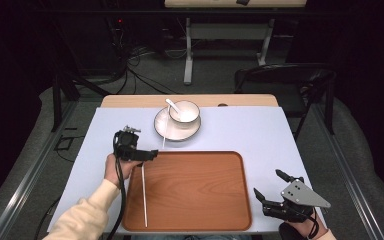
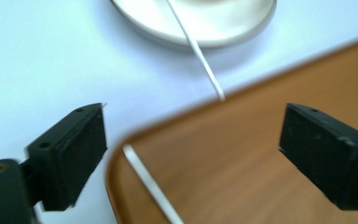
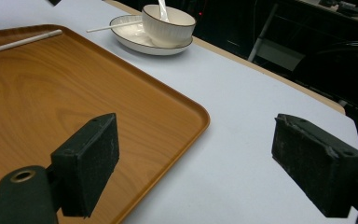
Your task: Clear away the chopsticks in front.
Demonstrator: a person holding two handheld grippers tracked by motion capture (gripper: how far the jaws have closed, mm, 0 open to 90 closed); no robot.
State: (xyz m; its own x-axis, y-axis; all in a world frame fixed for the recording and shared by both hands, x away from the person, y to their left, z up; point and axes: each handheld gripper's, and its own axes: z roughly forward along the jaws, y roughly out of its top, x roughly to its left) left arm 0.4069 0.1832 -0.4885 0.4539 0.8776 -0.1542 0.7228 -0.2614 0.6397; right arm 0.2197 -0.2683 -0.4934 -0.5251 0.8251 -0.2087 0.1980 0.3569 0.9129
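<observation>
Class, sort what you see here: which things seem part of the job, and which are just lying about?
Likely part of the job:
- wooden tray
- white chopstick on the tray
- white chopstick resting on the saucer
- white ribbed bowl with spoon
- white saucer

Just about:
- black chair
- floor cables

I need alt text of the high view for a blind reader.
A wooden tray on a pale blue table holds one white chopstick at its left edge. Both open claws, left and right, flank it; a bowl on a plate sits behind.

wooden tray [image 1: 195, 220], chopstick [image 1: 144, 195], bowl [image 1: 184, 112]
</observation>
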